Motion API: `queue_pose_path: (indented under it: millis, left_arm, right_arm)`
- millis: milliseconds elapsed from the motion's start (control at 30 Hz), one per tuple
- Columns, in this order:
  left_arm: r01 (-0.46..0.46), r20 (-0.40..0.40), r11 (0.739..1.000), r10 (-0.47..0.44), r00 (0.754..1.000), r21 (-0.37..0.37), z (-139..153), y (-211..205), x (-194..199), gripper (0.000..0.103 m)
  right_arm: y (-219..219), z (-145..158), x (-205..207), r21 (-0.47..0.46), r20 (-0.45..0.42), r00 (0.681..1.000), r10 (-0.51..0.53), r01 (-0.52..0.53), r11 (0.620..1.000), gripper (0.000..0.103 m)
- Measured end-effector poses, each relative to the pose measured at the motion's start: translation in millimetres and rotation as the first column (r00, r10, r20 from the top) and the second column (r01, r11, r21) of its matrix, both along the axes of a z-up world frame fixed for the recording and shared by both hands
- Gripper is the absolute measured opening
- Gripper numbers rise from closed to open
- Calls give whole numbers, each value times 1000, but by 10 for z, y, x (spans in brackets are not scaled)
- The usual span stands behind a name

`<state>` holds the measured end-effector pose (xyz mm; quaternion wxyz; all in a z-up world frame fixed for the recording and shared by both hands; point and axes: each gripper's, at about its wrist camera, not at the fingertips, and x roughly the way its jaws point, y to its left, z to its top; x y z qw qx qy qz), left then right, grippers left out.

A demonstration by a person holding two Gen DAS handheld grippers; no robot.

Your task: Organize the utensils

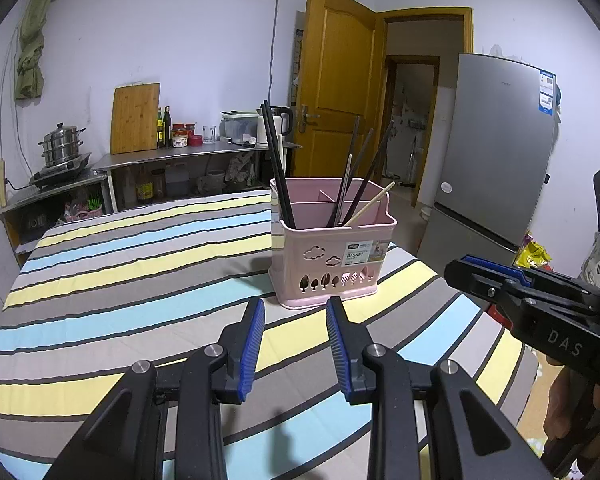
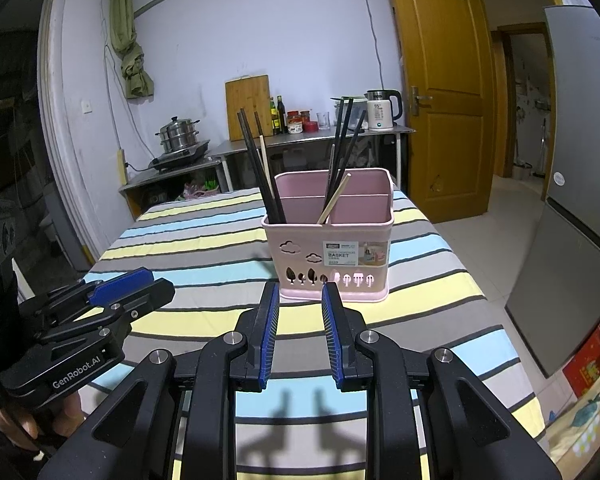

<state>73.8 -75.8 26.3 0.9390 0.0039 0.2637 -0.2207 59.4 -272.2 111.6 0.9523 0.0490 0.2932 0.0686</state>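
A pink utensil basket stands on the striped table, divided into compartments. Dark chopsticks lean in its left compartment. More dark chopsticks and a pale wooden one lean in the middle. My left gripper is open and empty, just in front of the basket. My right gripper is open and empty, also just in front of it. The right gripper shows at the right of the left wrist view; the left gripper shows at the left of the right wrist view.
The table wears a striped cloth. Behind it a steel counter holds a cutting board, bottles, a kettle and a steamer pot. A grey fridge stands at the right, beside an open wooden door.
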Motion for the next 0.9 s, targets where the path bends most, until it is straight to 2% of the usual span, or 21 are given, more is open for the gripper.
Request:
queue_pose_path:
  millis: [900]
  left_arm:
    - [11, -19, 1000, -11, 1000, 10, -83, 43, 38, 31]
  right_arm:
    - [-1, 0, 29, -10, -11, 1000, 5, -5, 1000, 23]
